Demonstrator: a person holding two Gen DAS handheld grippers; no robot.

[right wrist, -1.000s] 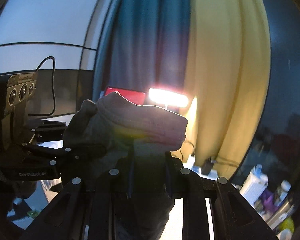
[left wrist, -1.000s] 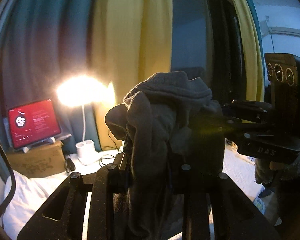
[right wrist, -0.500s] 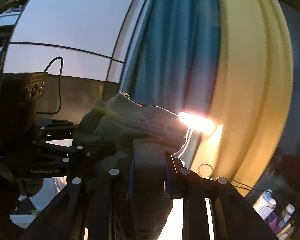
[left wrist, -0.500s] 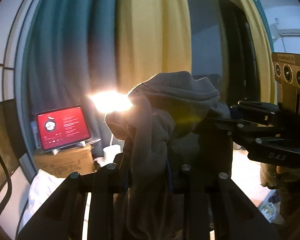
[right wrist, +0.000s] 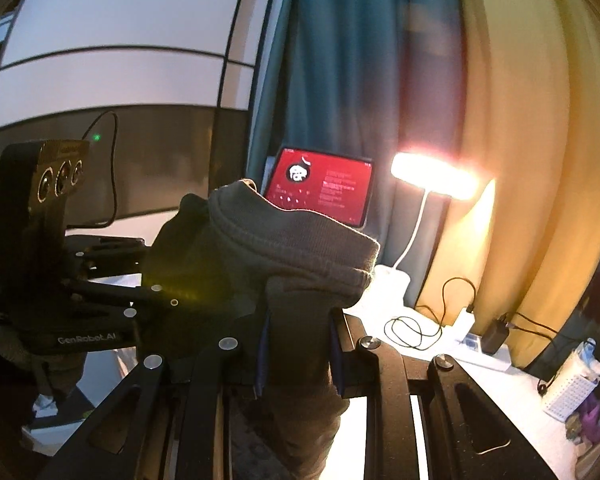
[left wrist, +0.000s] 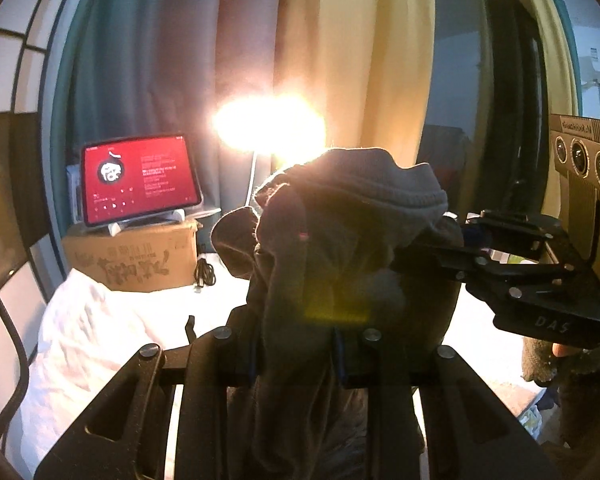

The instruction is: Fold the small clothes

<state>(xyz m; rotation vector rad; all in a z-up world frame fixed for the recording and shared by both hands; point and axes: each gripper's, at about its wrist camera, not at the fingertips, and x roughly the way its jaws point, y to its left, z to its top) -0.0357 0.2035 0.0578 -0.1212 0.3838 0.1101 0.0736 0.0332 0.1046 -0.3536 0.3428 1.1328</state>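
A small dark grey knitted garment (left wrist: 340,248) with a ribbed hem hangs in the air, bunched up between both grippers. My left gripper (left wrist: 296,356) is shut on its lower part. The right gripper (left wrist: 440,256) reaches in from the right in the left wrist view and grips the same cloth. In the right wrist view my right gripper (right wrist: 298,352) is shut on the garment (right wrist: 288,248), and the left gripper (right wrist: 148,292) holds it from the left. The fingertips are hidden by the cloth.
A white bed sheet (left wrist: 88,332) lies below. A cardboard box (left wrist: 136,256) carries a red-screened tablet (left wrist: 138,178). A lit desk lamp (right wrist: 432,176) stands by teal and yellow curtains (right wrist: 520,128). Cables and a power strip (right wrist: 476,344) lie at right.
Both grippers, still holding the garment, have swung so the views pan; the tablet and lamp shifted in frame. The grip on the cloth is unchanged.
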